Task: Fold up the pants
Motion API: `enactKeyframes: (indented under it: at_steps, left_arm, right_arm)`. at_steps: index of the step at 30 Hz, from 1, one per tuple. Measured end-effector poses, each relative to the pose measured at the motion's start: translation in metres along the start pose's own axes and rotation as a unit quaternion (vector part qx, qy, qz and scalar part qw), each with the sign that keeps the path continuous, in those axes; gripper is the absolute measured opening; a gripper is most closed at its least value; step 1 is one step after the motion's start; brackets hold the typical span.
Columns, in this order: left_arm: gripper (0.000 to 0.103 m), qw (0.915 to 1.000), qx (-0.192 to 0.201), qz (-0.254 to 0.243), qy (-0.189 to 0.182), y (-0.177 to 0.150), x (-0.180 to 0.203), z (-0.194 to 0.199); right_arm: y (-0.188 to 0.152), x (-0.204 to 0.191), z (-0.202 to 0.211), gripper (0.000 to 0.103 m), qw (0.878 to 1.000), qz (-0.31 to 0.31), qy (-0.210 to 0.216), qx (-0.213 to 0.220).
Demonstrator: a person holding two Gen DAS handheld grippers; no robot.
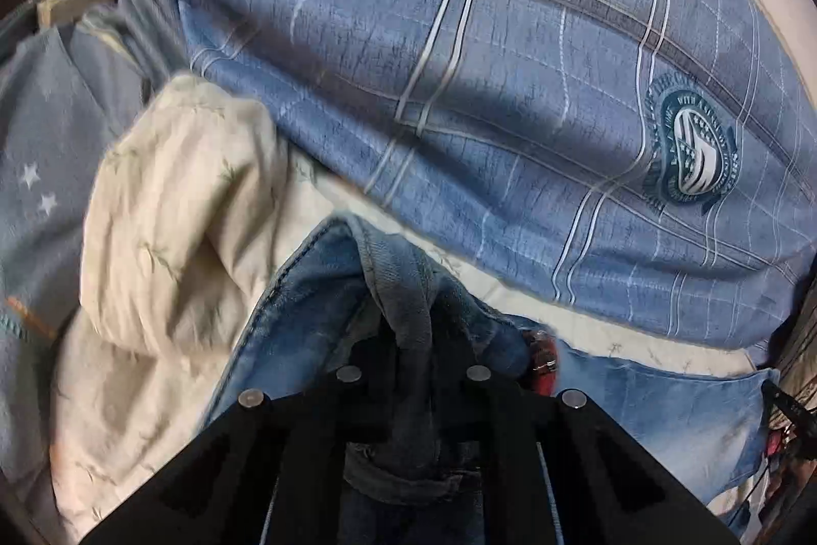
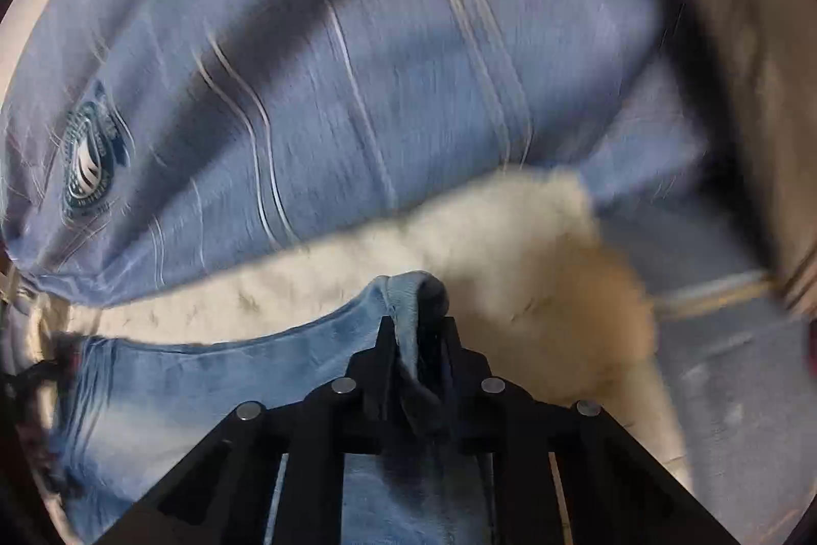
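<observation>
both jaws pinching denim, and plenty here that could slip

i am holding the jeans (image 1: 316, 289) in the air over a bed, with my left gripper (image 1: 408, 340) clenched on a bunched fold of the denim and my right gripper (image 2: 416, 330) clenched on another rolled edge of it. the pants are hanging between the two, draping down toward six o'clock in each wrist view, above the blue plaid bedcover (image 1: 510, 60) and a cream quilt (image 1: 178, 213) at nine o'clock in the left view.

what is worrying me: each bite is looking like a thick roll rather than a flat hem, so i judge the cloth could be creeping out of the jaws if i am pulling the two ends apart hard. the loose cream quilt is lying just beside the denim and could be getting dragged or caught under the fold.

hard to make out: the right view is blurring badly, the lower pants are being cut off behind my own black frame, and something red (image 1: 541, 361) at three o'clock beside the left jaws is staying unidentifiable.
</observation>
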State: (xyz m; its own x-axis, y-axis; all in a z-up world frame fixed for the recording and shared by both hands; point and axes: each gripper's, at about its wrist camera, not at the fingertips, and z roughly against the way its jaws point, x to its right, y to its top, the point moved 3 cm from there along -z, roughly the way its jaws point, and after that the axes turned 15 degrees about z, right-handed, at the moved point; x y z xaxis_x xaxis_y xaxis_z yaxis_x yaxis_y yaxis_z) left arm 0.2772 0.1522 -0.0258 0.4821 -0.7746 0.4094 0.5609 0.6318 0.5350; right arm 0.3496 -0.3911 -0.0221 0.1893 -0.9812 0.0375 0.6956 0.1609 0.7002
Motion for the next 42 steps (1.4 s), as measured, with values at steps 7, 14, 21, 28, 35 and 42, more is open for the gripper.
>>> enactKeyframes:
  at_steps: [7, 14, 21, 28, 35, 42]
  left_arm:
    - [0.062, 0.9957, -0.089, 0.018, 0.018, -0.012, -0.007, -0.030]
    - [0.059, 0.9937, -0.091, 0.066, 0.003, 0.004, -0.008, -0.030]
    - [0.009, 0.9962, -0.069, 0.042, -0.034, 0.026, -0.001, 0.011]
    - [0.009, 0.9906, -0.002, 0.023, -0.135, 0.001, -0.011, 0.141]
    - [0.011, 0.9791, -0.030, 0.031, -0.199, -0.096, -0.078, 0.206]
    - [0.069, 0.9691, -0.147, 0.155, -0.124, -0.166, -0.160, 0.170]
  right_arm:
    - [-0.020, 0.021, -0.028, 0.058, 0.989, -0.094, 0.108, -0.040]
    - [-0.005, 0.022, -0.038, 0.071, 0.990, -0.079, 0.103, -0.045]
    - [-0.003, 0.011, -0.009, 0.016, 0.995, -0.075, 0.070, -0.002]
    - [-0.003, 0.002, 0.106, 0.016, 0.982, -0.102, 0.120, 0.107]
    - [-0.102, 0.008, 0.211, 0.016, 0.965, -0.143, 0.154, 0.159]
    - [-0.256, 0.017, 0.175, 0.032, 0.960, -0.202, 0.190, 0.028]
